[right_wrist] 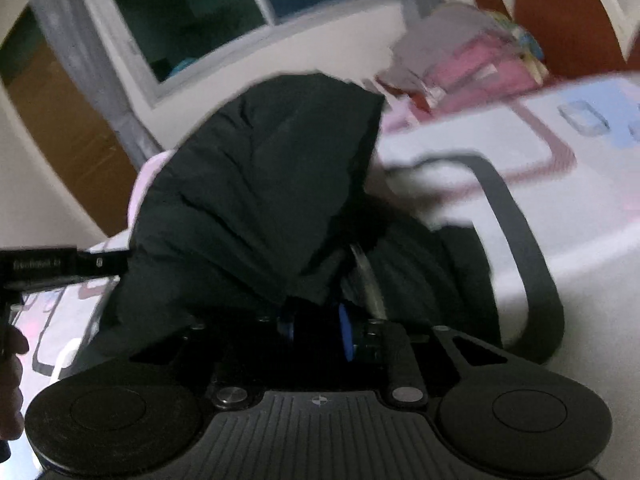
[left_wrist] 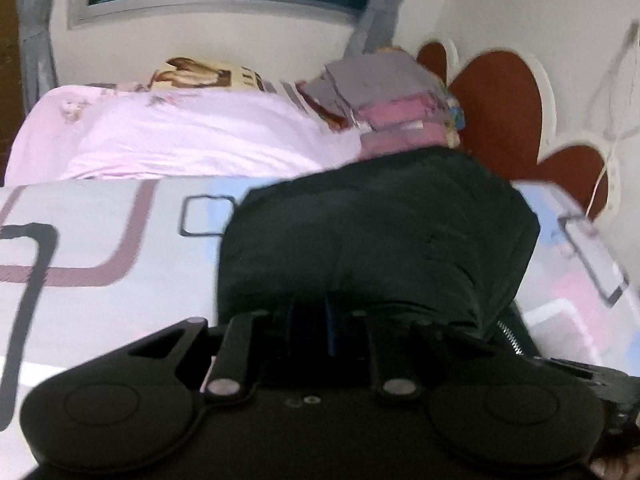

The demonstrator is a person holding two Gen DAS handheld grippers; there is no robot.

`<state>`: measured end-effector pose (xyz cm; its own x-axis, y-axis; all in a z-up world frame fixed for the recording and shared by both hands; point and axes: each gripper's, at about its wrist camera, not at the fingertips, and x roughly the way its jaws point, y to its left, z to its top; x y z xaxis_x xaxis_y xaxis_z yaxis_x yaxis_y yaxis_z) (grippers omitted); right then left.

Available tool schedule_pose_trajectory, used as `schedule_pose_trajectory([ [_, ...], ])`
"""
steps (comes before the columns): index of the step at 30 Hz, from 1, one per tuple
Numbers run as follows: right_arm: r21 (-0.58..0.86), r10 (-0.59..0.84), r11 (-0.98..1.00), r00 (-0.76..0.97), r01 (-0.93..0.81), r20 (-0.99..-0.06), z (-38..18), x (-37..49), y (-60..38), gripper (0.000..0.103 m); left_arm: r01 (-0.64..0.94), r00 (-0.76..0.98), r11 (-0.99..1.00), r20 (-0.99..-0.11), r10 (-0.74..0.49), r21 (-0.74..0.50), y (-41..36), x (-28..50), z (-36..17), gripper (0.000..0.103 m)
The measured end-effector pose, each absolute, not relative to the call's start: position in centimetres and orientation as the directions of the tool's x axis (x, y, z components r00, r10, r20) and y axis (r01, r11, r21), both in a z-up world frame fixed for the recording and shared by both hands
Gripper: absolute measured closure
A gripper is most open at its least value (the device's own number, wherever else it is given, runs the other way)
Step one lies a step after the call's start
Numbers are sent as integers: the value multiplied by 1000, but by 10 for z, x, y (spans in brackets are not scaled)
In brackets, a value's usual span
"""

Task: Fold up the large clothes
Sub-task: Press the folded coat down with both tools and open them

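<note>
We clamp both grippers, left (left_wrist: 310, 320) and right (right_wrist: 316, 320), on a dark jacket (left_wrist: 372, 232). It drapes ahead, seemingly lengthwise away from us, over the patterned bedsheet (left_wrist: 100, 248).

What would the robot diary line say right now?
left gripper: shut on black jacket | right gripper: shut on black jacket | bed: underneath

From my right-hand camera, the dark green jacket (right_wrist: 256, 184) fills the middle, bunched up and rising in a peak above the right claw (right_wrist: 320, 328), whose blue-edged fingertips (right_wrist: 345, 332) are pinched on a fold of the fabric. The jacket rests on the bed (right_wrist: 560, 240), whose white sheet with grey and mauve lines spreads to the jacket's right. Beyond the jacket's peak sits a pile of pink clothes (right_wrist: 472, 68); up to its left is a window (right_wrist: 192, 12). The other claw (right_wrist: 60, 266) pokes in at the jacket's left edge.
</note>
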<state>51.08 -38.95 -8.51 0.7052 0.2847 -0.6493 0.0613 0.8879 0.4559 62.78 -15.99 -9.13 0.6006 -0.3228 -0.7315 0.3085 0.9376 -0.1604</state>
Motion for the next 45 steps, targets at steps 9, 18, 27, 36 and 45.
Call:
schedule_pose_trajectory([
  [9,409,222,910,749,71,-625,-45,498,-407,85,381,607,925,-758,-238,15,-188,620,-94,102],
  [18,200,221,972,791,-126,-571,19,559,-353,85,394,592,919,-761,-265,-13,-183,631,-85,103],
  [27,165,168,984,659,-66,-733,-50,603,-352,85,325,494,905,-767,-410,-275,-168,681,-96,102],
  [36,301,228,953,636,8,-738,-92,604,-390,89,349,475,920,-812,-340,-181,-209,682,-117,103],
  [45,248,218,968,651,-48,-727,-26,577,-377,88,401,511,900,-773,-376,-173,-188,655,-75,103],
])
